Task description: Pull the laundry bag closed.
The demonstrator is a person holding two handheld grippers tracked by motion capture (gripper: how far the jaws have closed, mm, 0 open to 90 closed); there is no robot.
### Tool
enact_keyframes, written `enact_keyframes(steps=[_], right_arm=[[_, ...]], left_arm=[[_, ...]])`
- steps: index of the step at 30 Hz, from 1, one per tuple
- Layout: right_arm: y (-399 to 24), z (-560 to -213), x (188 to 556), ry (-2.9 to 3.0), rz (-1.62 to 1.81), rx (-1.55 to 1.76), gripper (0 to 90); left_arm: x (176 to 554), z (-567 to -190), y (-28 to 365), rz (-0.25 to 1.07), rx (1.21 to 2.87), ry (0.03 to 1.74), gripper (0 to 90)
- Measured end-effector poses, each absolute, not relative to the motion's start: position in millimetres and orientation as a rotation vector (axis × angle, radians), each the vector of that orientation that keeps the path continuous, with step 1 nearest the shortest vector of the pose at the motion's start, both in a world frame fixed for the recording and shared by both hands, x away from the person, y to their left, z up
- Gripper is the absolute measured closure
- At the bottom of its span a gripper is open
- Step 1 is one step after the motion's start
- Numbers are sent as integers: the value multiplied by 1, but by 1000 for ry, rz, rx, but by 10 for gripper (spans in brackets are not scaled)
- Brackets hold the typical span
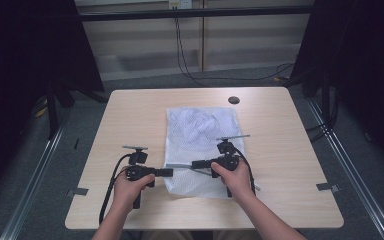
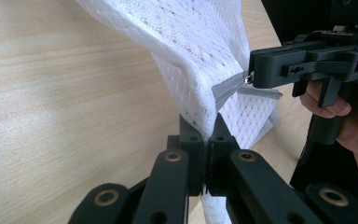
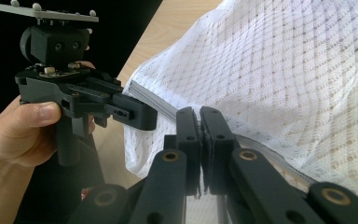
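White mesh bag (image 1: pixel 202 145), grey zip (image 2: pixel 228 86), smooth wood-grain tbl (image 1: pixel 290 150).

The white mesh zippered laundry bag (image 1: pixel 200 145) lies at the centre of the light wooden bench (image 1: pixel 280 165). The left claw (image 1: pixel 169 172) sits at its near left edge, the right claw (image 1: pixel 196 164) over its near part.
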State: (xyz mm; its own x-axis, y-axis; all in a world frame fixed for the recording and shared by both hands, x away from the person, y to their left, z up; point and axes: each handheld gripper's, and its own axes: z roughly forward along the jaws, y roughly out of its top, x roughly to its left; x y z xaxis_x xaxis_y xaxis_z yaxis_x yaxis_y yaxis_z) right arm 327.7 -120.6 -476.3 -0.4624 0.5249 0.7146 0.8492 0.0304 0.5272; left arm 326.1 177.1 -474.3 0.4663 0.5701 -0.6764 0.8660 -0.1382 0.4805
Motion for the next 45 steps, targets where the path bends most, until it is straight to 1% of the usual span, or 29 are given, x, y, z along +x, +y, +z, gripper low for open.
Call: enact_keyframes(steps=[4, 12, 45], right_arm=[[-121, -476, 327, -1994, -1405, -1400, 868], [-122, -476, 327, -1994, -1396, -1400, 868], [-133, -480, 328, -2007, -1384, -1417, 868]], left_arm=[[326, -475, 177, -408, 1843, 1201, 883], [325, -476, 176, -434, 1825, 1217, 883], [325, -478, 182, -426, 1832, 1227, 883]])
